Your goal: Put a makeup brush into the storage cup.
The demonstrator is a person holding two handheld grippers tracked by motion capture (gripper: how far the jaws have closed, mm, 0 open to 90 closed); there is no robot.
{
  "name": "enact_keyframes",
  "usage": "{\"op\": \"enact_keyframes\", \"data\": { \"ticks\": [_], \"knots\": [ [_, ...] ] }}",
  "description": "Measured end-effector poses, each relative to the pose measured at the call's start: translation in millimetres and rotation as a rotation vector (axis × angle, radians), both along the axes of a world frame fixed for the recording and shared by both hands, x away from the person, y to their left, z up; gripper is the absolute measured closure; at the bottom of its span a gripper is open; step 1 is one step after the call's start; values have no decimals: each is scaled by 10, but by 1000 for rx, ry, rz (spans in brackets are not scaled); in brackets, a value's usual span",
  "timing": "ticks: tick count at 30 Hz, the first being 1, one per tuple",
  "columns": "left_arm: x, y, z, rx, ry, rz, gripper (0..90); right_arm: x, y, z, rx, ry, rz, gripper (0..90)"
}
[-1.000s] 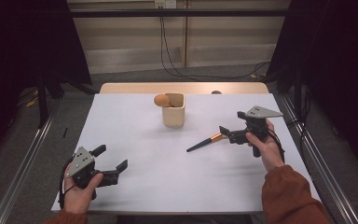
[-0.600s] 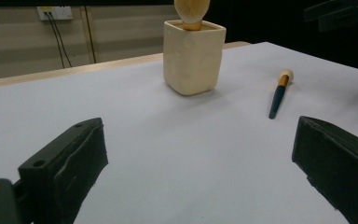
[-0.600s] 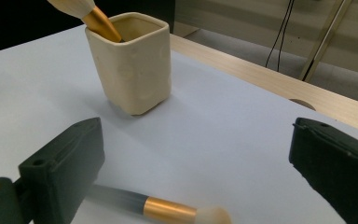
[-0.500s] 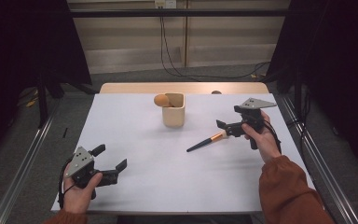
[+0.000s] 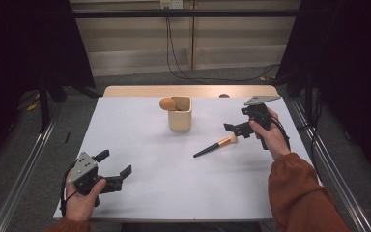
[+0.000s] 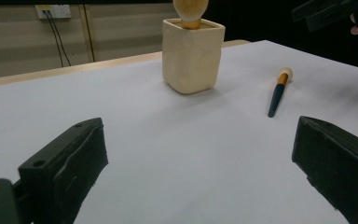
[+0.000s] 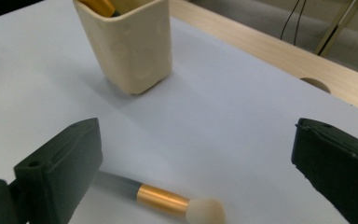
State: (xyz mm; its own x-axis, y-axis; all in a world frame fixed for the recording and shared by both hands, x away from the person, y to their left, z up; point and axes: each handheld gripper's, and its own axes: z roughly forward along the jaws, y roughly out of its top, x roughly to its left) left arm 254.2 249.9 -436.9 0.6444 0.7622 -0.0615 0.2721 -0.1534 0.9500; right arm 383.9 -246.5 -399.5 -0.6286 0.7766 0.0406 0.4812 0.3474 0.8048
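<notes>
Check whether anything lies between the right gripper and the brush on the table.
Nothing visible does. The right gripper hangs open just above the pale head of the brush, with bare white table around it; the cup stands well aside.

A white table [image 5: 140, 145] with a wooden edge [image 5: 140, 91] at 12 o'clock stands on grey floor [image 5: 19, 140]. Beige wall panels [image 5: 130, 43] and black cables [image 5: 174, 53] behind; black curtains [image 5: 29, 43] at 9 and 3 o'clock.

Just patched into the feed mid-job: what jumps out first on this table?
A makeup brush lies flat on the white table, just under the open right hand-held gripper, which hovers over its pale tip. Behind it, mid-table, stands a cream cup with another brush's round head poking out. The left hand-held gripper sits open at the near left corner.
</notes>
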Motion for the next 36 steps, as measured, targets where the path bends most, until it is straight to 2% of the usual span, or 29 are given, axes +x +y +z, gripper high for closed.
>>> {"op": "enact_keyframes", "data": {
  "ticks": [2, 6, 14, 17, 21, 25, 28, 33, 36],
  "knots": [
    [3, 5, 0, 5, -2, -1, 30, 25, 4, 20, -28, 17, 11, 26],
    [11, 23, -6, 3, 0, 5, 30, 73, 3, 50, -52, 63, 30, 33],
    [15, 29, -6, 4, -2, 4, 30, 137, 36, 7, -164, 129, 93, 31],
    [17, 33, -6, 6, -3, 6, 30, 165, 26, 12, -174, 156, 126, 29],
    [17, 34, -6, 8, -3, 7, 30, 206, 31, 35, -230, 202, 174, 29],
    [26, 32, -12, 8, 3, 3, 30, 234, 58, 59, -239, 260, 202, 42],
    [24, 33, -12, 8, 3, 2, 32, 261, 95, 57, -287, 282, 213, 50],
    [23, 35, -12, 8, 2, 1, 32, 307, 133, 27, -340, 322, 251, 48],
    [24, 31, -12, 11, 3, 1, 32, 331, 144, 7, -330, 338, 271, 51]
  ]
}}
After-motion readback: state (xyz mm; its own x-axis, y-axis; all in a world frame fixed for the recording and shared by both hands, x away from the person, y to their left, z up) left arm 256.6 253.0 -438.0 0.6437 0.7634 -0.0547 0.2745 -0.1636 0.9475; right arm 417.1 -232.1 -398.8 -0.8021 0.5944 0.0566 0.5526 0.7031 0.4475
